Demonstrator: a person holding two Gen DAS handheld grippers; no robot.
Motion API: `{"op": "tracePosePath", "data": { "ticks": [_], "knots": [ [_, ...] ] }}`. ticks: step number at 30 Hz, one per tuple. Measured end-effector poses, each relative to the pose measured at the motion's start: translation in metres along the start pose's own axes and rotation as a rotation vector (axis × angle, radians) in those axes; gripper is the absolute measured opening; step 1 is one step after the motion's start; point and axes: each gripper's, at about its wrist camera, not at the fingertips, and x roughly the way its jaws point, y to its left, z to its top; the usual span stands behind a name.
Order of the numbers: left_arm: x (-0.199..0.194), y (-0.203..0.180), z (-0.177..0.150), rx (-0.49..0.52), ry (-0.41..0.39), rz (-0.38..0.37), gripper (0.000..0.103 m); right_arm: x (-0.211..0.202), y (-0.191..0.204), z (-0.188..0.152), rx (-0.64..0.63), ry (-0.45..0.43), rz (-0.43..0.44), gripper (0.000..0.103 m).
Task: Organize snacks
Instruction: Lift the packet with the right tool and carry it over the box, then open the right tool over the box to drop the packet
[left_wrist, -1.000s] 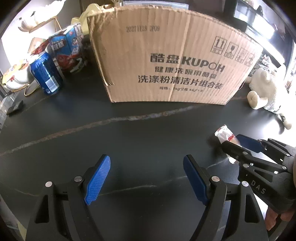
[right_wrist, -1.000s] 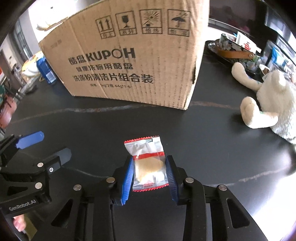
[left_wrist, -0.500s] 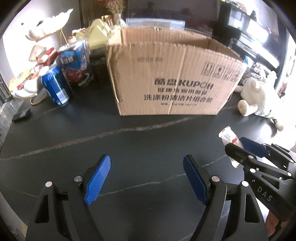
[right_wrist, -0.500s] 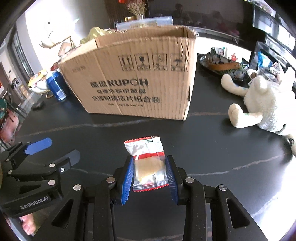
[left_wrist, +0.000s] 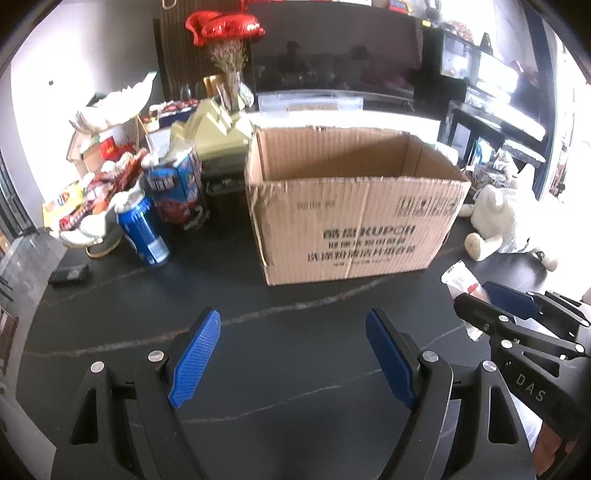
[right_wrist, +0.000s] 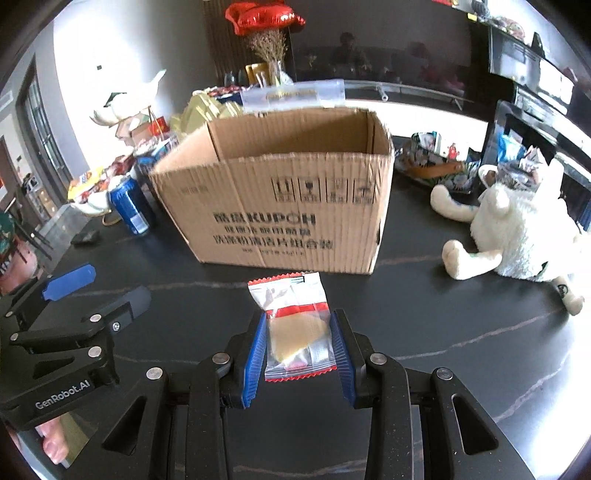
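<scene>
While the left gripper (left_wrist: 293, 354) hangs over the dark desk (left_wrist: 295, 302) with its jaws wide apart and bare, the right gripper (right_wrist: 299, 343) has its jaws clamped on a clear snack packet (right_wrist: 295, 325) with red edges, held above the desk in front of an open cardboard box (right_wrist: 288, 192).

white plush toy (right_wrist: 517, 229) right | red foil balloon (left_wrist: 225, 29) rear | dried flowers (left_wrist: 227, 55) beneath
</scene>
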Motion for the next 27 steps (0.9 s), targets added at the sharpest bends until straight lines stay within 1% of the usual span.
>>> {"op": "tracePosePath", "data": {
  "ticks": [3, 6, 9, 13, 17, 21, 23, 25, 27],
  "knots": [
    [-0.011, 0.002, 0.004, 0.014, -0.029, -0.006, 0.081, -0.010, 0.003, 0.006, 0.007, -0.027, 0.002, 0.036],
    [-0.019, 0.004, 0.010, 0.020, -0.043, -0.031, 0.081, -0.019, 0.008, 0.011, -0.005, -0.045, 0.001, 0.036],
    [-0.025, 0.006, 0.017, 0.031, -0.062, -0.038, 0.081, -0.027, 0.012, 0.017, -0.010, -0.066, -0.007, 0.036],
    [-0.033, 0.009, 0.033, 0.048, -0.088, -0.059, 0.081, -0.037, 0.016, 0.029, 0.002, -0.104, -0.007, 0.036],
    [-0.040, 0.015, 0.051, 0.064, -0.112, -0.069, 0.081, -0.045, 0.024, 0.047, -0.014, -0.136, -0.010, 0.036],
    [-0.042, 0.022, 0.071, 0.063, -0.111, -0.090, 0.081, -0.049, 0.030, 0.064, -0.025, -0.162, -0.011, 0.036],
    [-0.043, 0.024, 0.079, 0.072, -0.124, -0.088, 0.081, -0.050, 0.032, 0.073, -0.025, -0.174, -0.009, 0.036],
    [-0.043, 0.026, 0.087, 0.083, -0.137, -0.067, 0.081, -0.050, 0.034, 0.083, -0.025, -0.189, -0.014, 0.036],
    [-0.042, 0.028, 0.094, 0.094, -0.144, -0.070, 0.081, -0.047, 0.036, 0.092, -0.033, -0.190, -0.017, 0.036]
  ]
}}
